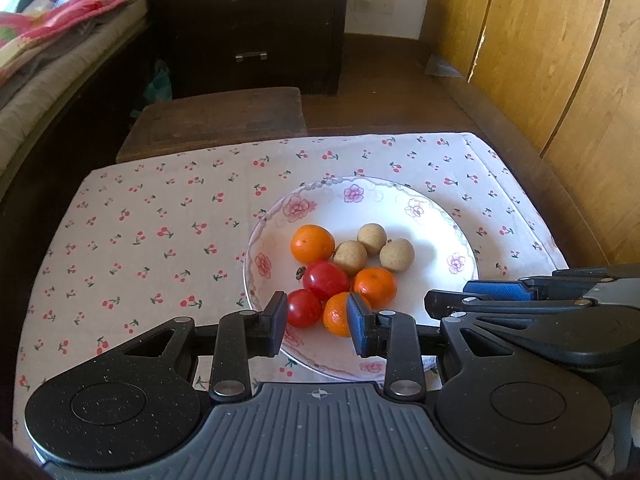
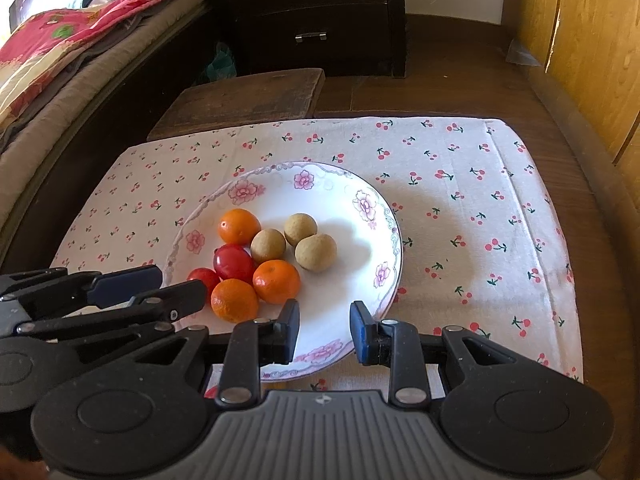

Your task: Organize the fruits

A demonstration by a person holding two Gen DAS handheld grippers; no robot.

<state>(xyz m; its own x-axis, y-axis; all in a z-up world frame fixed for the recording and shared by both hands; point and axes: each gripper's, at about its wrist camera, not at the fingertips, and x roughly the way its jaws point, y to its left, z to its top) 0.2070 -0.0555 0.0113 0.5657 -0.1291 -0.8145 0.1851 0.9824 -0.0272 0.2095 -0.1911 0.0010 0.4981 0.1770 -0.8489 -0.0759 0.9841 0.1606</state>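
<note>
- Left wrist view showed the left gripper (image 1: 318,322) low over the near rim of the plate (image 1: 420,208), its jaws parted with nothing pressed between them; the nearest orange fruit (image 1: 336,316) and a red tomato (image 1: 304,308) lay just beyond the pads.
- The right gripper (image 2: 325,330) hung over a bare near part of the plate, jaws drawn in as far as they seemed to go, with a gap left and nothing held.
- The plate sat toward the middle of the cherry-print cloth (image 1: 160,220), nearer its near edge. On it were three orange fruits, two red tomatoes and three tan round fruits (image 2: 316,252), bunched and touching.
- The fruits looked small, light and round, likely to roll and nudge neighbours. The tomatoes seemed smooth and thin-skinned, so a gentle squeeze across the widest part would suit; the orange ones looked firmer and the tan ones dry.
- The plate appeared to be glazed ceramic, likely breakable.
- A small dark speck (image 1: 299,273) beside one tomato was too small to identify.
- The plate's near rim was hidden behind both gripper bodies, and no second container was visible.
</note>
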